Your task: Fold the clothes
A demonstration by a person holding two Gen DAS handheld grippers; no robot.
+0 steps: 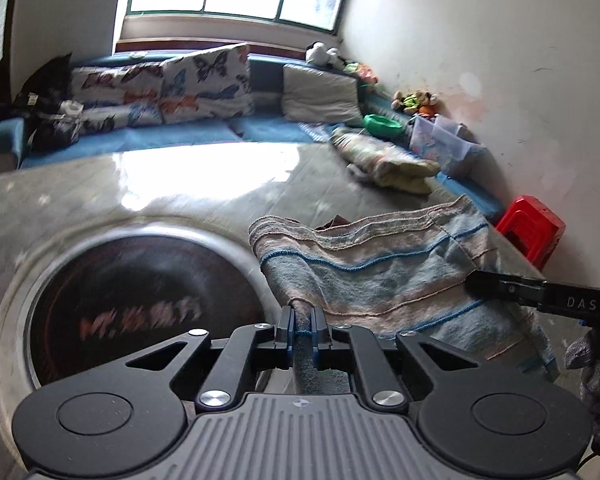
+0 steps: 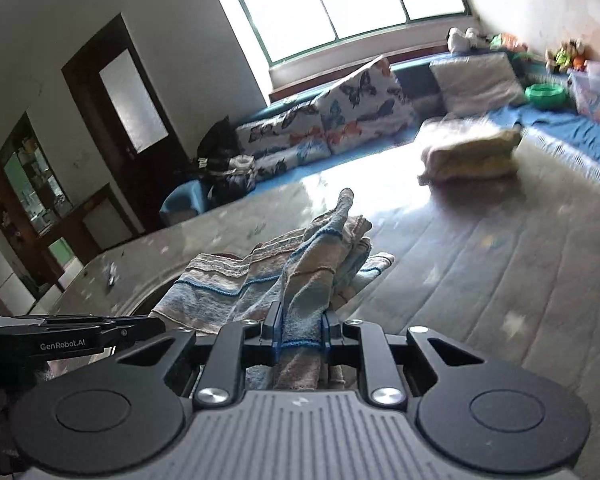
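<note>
A striped towel, pale blue with beige bands, hangs partly folded over the table. My left gripper is shut on one corner of it. My right gripper is shut on another bunched edge of the same towel, which drapes forward from the jaws. In the left wrist view the right gripper comes in from the right edge, next to the towel. In the right wrist view the left gripper shows at the lower left.
The grey table has a round dark inset under the towel's left side. A folded pile of cloth lies at the far side. Beyond are a blue sofa with butterfly cushions, a red stool and plastic bins.
</note>
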